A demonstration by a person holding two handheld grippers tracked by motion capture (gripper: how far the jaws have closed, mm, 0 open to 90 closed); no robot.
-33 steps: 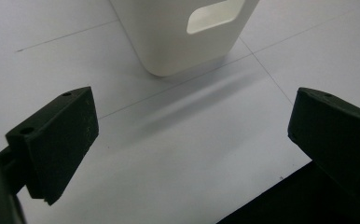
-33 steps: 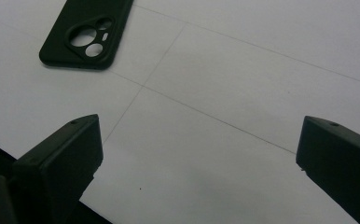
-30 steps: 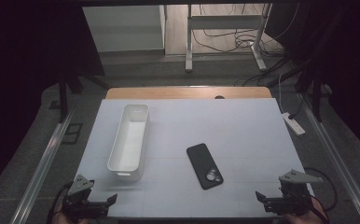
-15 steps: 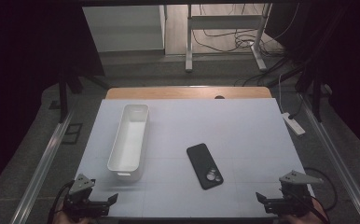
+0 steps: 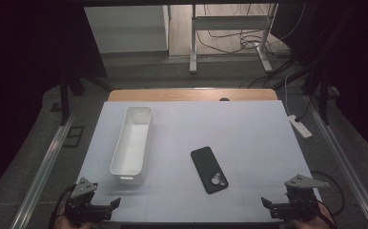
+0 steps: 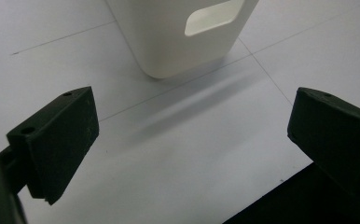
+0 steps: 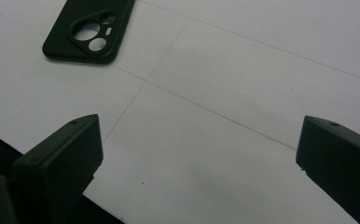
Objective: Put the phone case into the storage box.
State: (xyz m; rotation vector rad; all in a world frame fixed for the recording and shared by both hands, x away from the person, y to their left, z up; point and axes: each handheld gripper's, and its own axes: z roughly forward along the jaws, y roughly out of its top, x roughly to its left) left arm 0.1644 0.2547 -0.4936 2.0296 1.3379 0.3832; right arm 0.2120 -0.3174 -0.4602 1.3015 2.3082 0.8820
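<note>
Showing white: bin [image 5: 133, 143], glossy, plain, unmarked. Showing black: phone case [image 5: 209, 169], matte, with round camera cut-outs letting pale surface through. Showing pale bluish-white: counter [image 5: 249, 138], crossed by thin grey grid lines; along its far edge, showing a tan wooden strip. Showing black with grey top plate: left gripper [image 5: 109, 206]. Showing the same black and grey: right gripper [image 5: 269, 205]. Showing white: power strip [image 5: 300, 126]. Showing grey: floor [image 5: 34, 143]. Trailing black: cables [image 5: 230, 38].
</note>
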